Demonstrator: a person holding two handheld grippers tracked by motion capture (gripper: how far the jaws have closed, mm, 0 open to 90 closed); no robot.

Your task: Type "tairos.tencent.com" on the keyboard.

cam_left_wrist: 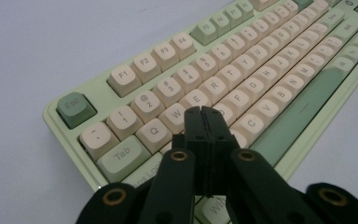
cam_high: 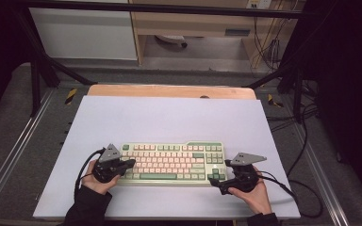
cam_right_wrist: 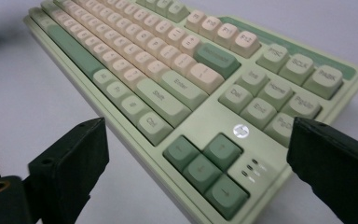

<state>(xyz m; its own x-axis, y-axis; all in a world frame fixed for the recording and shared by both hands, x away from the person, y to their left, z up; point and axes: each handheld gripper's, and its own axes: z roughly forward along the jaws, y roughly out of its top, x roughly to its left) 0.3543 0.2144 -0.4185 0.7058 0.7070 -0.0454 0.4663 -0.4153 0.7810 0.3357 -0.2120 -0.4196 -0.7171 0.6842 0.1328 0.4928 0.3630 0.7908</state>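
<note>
A pale green keyboard [cam_high: 172, 162] with cream and green keys lies on a white mat [cam_high: 169, 117], near its front. My left gripper [cam_high: 131, 163] is held at the keyboard's left end, jaws shut and empty. In the left gripper view its closed tips [cam_left_wrist: 203, 112] hover just over the letter keys of the keyboard [cam_left_wrist: 279, 56], near the left side of the home row. My right gripper [cam_high: 218, 184] sits at the keyboard's front right corner. In the right gripper view it [cam_right_wrist: 199, 137] stands wide open, with the arrow keys of the keyboard [cam_right_wrist: 168, 60] between its jaws.
The mat covers a wooden table [cam_high: 169, 91] set in a black metal frame [cam_high: 37, 70]. Cables [cam_high: 306, 141] trail on the grey floor at the right. Each hand [cam_high: 257, 195] rests near the mat's front edge.
</note>
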